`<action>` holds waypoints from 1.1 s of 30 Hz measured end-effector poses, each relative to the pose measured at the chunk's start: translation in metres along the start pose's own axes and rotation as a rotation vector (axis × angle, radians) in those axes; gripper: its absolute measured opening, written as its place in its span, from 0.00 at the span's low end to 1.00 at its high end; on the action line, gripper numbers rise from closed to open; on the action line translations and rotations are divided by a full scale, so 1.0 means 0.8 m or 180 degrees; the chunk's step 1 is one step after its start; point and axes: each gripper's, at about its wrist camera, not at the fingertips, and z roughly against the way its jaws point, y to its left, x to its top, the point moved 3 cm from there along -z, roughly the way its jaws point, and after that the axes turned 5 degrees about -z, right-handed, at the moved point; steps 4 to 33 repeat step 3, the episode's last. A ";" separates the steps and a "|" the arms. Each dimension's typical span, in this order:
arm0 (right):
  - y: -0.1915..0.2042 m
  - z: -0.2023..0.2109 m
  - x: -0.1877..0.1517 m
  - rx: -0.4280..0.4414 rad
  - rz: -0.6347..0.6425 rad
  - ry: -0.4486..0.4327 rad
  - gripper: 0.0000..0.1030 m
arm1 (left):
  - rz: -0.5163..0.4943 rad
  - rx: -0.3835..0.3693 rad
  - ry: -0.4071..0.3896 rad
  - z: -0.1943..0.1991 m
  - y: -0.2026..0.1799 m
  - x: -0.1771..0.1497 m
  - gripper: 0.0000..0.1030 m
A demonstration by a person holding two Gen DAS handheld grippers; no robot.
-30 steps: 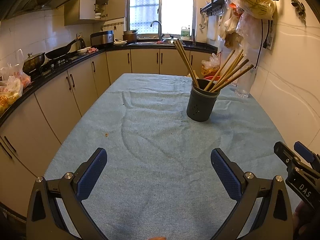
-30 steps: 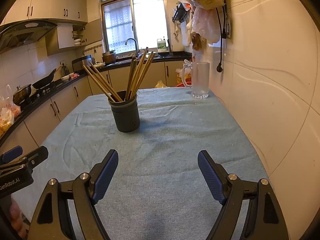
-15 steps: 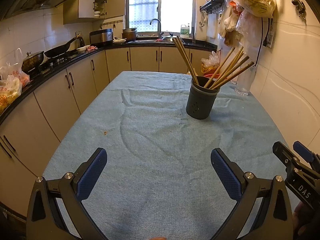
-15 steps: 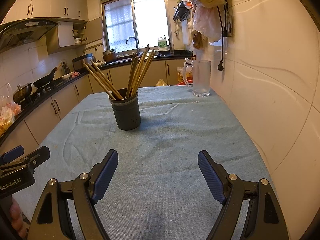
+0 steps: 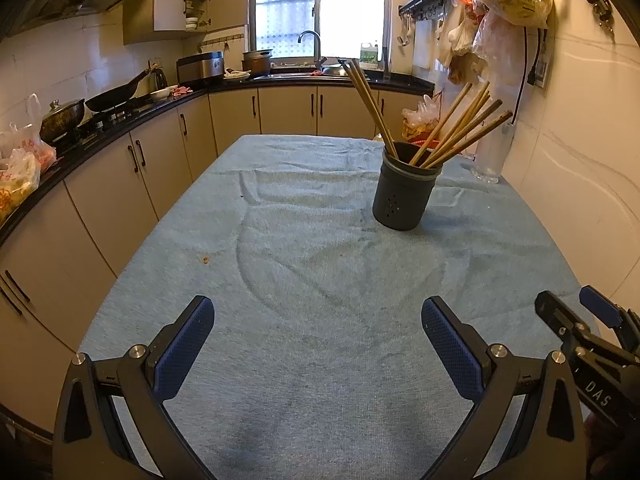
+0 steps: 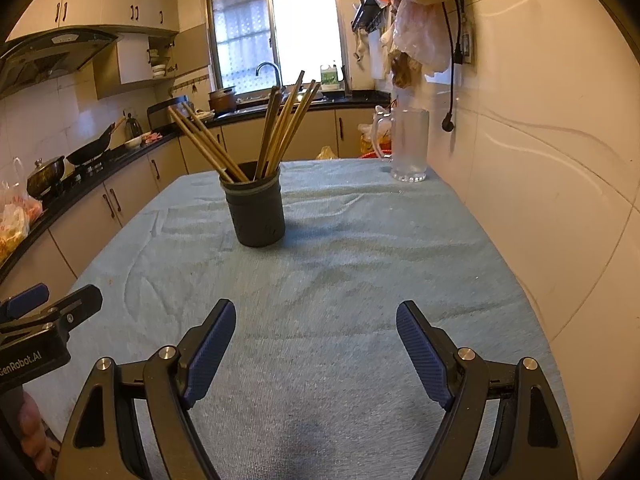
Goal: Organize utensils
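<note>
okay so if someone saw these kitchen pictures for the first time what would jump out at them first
The eye lands first on the dark grey round holder standing mid-table on the pale blue towel-like cloth, with long wooden chopsticks fanning out of it in two bunches. Next comes the clear glass mug at the table's far end by the white wall. Low in front, the left gripper and right gripper are both open and empty.

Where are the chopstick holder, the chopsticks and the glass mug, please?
chopstick holder (image 6: 258, 220), right wrist view, front wall.
chopsticks (image 6: 280, 128), right wrist view, mid-shaft of the upright bunch.
glass mug (image 6: 410, 146), right wrist view, body.
</note>
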 end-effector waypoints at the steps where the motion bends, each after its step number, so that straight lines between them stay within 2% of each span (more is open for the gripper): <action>1: 0.000 -0.003 -0.001 0.0006 0.0008 0.0019 0.84 | -0.0004 -0.0018 0.0021 -0.003 -0.001 0.000 1.00; 33: -0.001 -0.009 -0.003 0.0008 0.0023 0.0057 0.84 | 0.0005 -0.0046 0.0068 -0.009 -0.004 -0.001 1.00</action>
